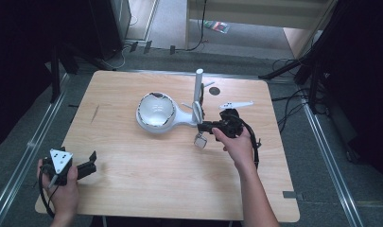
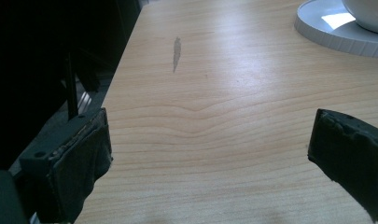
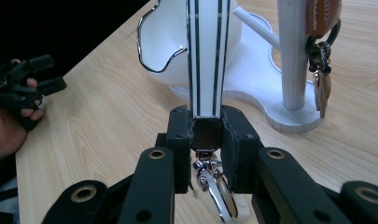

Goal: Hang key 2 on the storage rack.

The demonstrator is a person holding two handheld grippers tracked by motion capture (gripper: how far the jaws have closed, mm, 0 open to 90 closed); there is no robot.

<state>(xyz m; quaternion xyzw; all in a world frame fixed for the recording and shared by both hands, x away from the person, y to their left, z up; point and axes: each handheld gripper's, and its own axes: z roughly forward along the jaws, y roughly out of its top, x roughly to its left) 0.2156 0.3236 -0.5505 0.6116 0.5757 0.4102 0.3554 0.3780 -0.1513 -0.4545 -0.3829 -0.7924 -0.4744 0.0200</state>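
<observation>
My right gripper [image 3: 207,128] is shut on the end of a white strap with black stripes [image 3: 206,56], gripping its dark mesh tab. A metal clasp [image 3: 217,189] hangs below the jaws. In the high view the right gripper [image 1: 203,126] points left at the foot of the white stand's post [image 1: 197,92], with the clasp [image 1: 201,140] dangling beneath. The stand [image 1: 177,120] carries a white bowl [image 1: 156,109]. Keys on a brown fob [image 3: 321,51] hang from the post [image 3: 293,60]. My left gripper [image 1: 89,163] rests open at the table's near left corner with bare wood between its jaws [image 2: 210,149].
The wooden table [image 1: 146,175] has a dark round mark [image 1: 214,90] behind the post and a grey scuff [image 2: 177,52] at the left. Cables and stand legs lie on the floor around it. The table's left edge [image 2: 119,74] drops into darkness beside my left gripper.
</observation>
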